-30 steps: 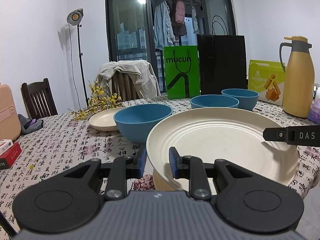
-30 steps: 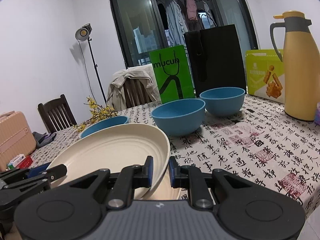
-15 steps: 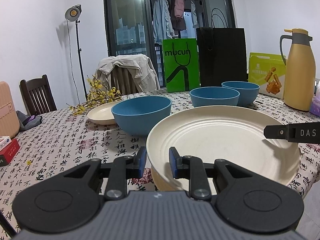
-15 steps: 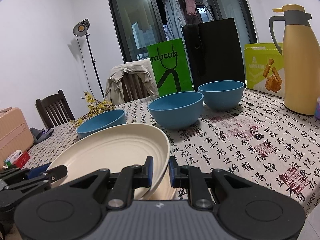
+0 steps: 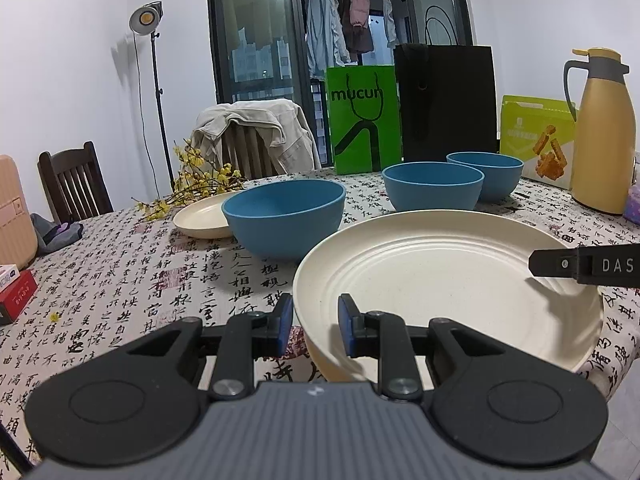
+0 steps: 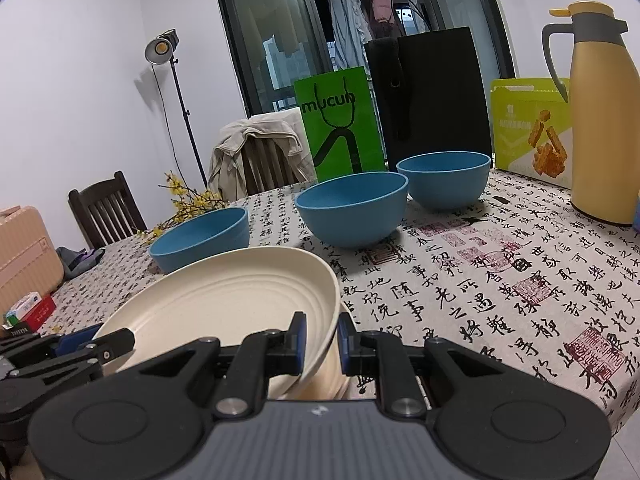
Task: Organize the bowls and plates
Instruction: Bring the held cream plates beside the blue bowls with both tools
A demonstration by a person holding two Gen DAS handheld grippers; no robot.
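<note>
A large cream plate [image 5: 440, 280] hangs tilted just above the table, gripped from both sides. My left gripper [image 5: 314, 320] is shut on its near-left rim. My right gripper [image 6: 322, 336] is shut on the opposite rim of the same plate [image 6: 224, 304], and one of its fingers [image 5: 560, 266] shows at the right in the left wrist view. Another cream plate [image 6: 340, 372] lies partly hidden underneath. Three blue bowls [image 5: 284, 220] [image 5: 432, 184] [image 5: 486, 168] stand behind, and a small cream plate [image 5: 200, 216] lies further left.
A yellow thermos jug [image 5: 602, 132], a green carton [image 5: 536, 136], a black bag [image 5: 446, 104] and a green bag [image 5: 362, 120] line the table's far side. Yellow flowers [image 5: 200, 184] lie at the back left. A red box [image 5: 18, 292] sits at the left edge. Chairs stand beyond.
</note>
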